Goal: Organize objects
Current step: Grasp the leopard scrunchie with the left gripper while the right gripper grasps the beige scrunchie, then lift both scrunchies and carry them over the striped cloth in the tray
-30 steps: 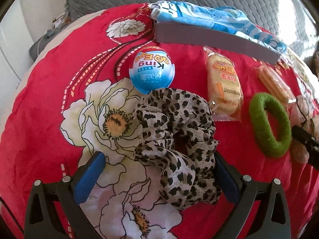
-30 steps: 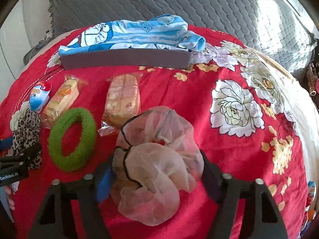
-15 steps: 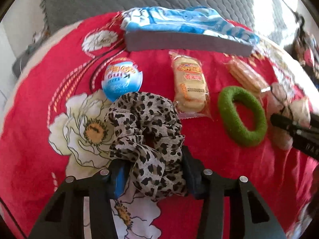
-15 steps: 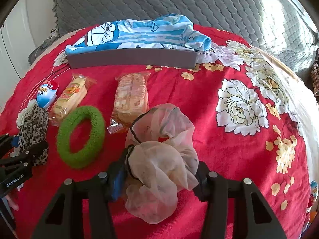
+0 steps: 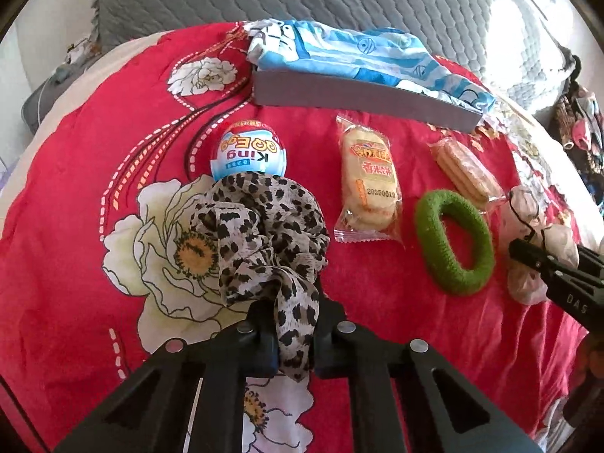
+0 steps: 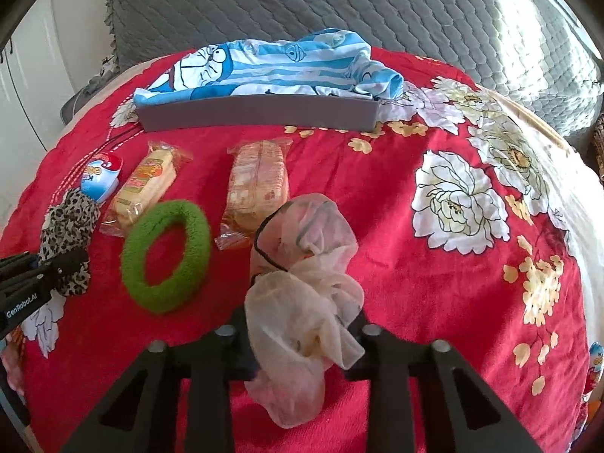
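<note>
Two grabs at once here: the left gripper [image 5: 293, 334] is pinched on a fold of the leopard scrunchie [image 5: 260, 234] beside the toy egg [image 5: 248, 153], the right gripper [image 6: 302, 334] clamped on the sheer beige scrunchie [image 6: 305, 283]. Both holds are just loose fabric (slippery stuff), so I'd guess either could slide out on the lift, or drag the green hair ring [image 6: 166, 256] between them.

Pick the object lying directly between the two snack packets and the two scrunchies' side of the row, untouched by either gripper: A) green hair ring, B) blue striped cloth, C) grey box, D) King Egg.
A: the green hair ring lies flat on the red bedspread, free of both grippers, between the leopard scrunchie and the sheer scrunchie.
</note>
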`<state>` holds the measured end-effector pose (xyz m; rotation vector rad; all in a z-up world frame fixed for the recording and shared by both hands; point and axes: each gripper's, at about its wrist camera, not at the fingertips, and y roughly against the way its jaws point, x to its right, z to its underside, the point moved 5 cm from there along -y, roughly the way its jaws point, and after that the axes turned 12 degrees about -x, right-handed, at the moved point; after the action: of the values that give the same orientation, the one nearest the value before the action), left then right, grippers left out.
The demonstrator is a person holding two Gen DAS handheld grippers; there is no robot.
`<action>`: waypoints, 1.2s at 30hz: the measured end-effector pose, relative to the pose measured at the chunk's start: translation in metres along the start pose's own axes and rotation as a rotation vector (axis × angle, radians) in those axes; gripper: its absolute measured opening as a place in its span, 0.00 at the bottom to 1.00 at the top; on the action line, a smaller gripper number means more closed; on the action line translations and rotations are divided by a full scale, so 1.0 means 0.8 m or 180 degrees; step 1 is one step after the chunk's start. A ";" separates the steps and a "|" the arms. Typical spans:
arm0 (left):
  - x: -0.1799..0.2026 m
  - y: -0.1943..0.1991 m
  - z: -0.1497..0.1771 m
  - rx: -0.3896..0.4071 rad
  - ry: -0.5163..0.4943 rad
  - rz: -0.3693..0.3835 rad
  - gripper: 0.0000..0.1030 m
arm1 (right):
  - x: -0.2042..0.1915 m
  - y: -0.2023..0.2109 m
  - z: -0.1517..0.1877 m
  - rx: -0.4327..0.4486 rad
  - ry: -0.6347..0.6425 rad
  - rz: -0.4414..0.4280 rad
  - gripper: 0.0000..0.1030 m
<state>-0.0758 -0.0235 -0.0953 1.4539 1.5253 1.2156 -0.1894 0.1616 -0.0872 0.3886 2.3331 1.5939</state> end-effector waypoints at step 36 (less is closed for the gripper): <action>0.012 0.090 -0.005 0.0212 0.0131 -0.0132 0.09 | -0.019 0.071 0.008 0.0237 0.0162 -0.0257 0.20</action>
<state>-0.0564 -0.0197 -0.0255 1.4406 1.6298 1.1873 -0.1701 0.1813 -0.0346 0.2691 2.4192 1.5006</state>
